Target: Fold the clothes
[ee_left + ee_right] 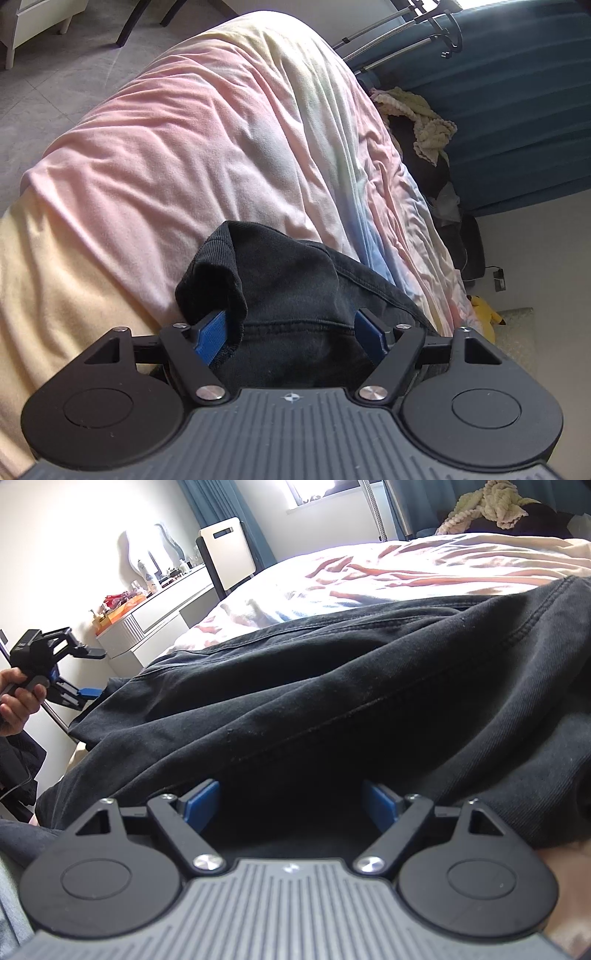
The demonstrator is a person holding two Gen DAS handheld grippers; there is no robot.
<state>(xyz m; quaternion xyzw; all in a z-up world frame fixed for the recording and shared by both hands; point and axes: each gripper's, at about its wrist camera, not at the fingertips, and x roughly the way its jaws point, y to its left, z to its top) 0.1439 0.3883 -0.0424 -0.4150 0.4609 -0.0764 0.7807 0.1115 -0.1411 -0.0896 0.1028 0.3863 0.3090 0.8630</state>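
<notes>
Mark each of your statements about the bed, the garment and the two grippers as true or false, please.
1. The garment on the bed sheet is black. True.
2. The right gripper is shut tight. False: its jaws stand wide apart above the garment.
3. A yellow plush toy lies on top of the garment. False: it sits off the bed, past the far edge of the sheet.
4. The curtain is blue. True.
5. A hand holds the left gripper near a corner of the garment. True.
</notes>
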